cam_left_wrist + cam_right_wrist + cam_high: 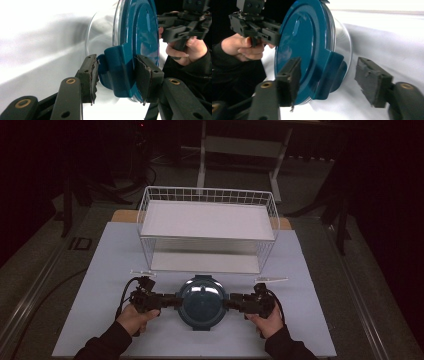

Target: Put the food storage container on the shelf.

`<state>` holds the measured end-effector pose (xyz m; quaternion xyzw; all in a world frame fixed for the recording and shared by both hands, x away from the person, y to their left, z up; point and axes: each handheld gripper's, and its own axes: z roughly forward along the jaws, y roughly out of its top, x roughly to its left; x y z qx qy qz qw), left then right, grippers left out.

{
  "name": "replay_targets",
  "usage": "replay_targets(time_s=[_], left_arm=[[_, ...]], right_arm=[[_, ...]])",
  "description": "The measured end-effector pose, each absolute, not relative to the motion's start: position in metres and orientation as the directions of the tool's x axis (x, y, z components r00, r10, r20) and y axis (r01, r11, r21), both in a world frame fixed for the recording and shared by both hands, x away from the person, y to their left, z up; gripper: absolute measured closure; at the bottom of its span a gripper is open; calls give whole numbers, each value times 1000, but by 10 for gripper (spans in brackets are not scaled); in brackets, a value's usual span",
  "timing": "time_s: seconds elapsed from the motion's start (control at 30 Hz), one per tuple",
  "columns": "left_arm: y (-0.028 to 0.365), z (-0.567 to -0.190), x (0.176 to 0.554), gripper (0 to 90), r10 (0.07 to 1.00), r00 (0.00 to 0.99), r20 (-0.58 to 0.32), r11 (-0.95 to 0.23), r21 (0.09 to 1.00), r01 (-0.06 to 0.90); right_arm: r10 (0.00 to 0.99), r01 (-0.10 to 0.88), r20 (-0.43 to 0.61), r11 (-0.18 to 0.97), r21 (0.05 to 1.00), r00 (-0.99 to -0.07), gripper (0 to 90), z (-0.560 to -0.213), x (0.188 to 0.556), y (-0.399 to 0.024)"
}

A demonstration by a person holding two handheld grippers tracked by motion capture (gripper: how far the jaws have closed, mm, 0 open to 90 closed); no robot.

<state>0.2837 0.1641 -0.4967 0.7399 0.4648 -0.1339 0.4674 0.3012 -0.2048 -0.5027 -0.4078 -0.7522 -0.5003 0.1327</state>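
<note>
Round glass container with teal clip lid (pixel 201 302) sits on the white desk (pixel 100 270), near edge, centred between the two hands. Wire shelf rack (pixel 207 227) stands just beyond it, both tiers bare.

Left tongs (pixel 172 300): jaws drawn in on the lid's left clip tab (pixel 117 72). In the left gripper view both pads sit against the tab's faces, one on the underside by the glass, one on the lid top. Grip looks set; nothing else is in the jaws.

Right tongs (pixel 231 301): partly open. In the right gripper view the right clip tab (pixel 332 75) lies between the jaws, but the far pad (pixel 372 80) stands clear of the tab with desk visible in the gap; the near pad (pixel 293 75) is close against the lid top, contact cannot be told. No hold on this side yet.

Progress, as judged: container approached from both sides, left side secured, right side bracketed but not clamped. Container rests on the desk, not lifted. Left to do: seat the right jaws on the tab, then either release the clips or carry the container, likely to the rack. Which of the two is intended cannot be told from the layout.
</note>
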Motion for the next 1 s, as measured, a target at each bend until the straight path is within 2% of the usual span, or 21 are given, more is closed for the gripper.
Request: replay_targets(time_s=[0.07,0.23,0.4,0.57,1.0], left_arm=[[164,-497,283,558,561,537,-630,-134,572,809],[164,-497,281,560,560,545,-625,-134,581,803],[164,-497,278,559,563,547,-619,-135,584,800],[160,-496,274,538,595,535,-600,-120,592,797],[160,-496,267,549,610,508,-608,-78,593,802]], right_arm=[[474,760,623,174,626,-622,424,-505,302,-204],[436,791,674,180,585,-597,536,-510,304,-204],[431,800,686,173,575,-586,545,-510,302,-204],[434,835,728,122,537,-531,550,-515,300,-204],[437,841,738,86,535,-514,565,-514,295,-204]])
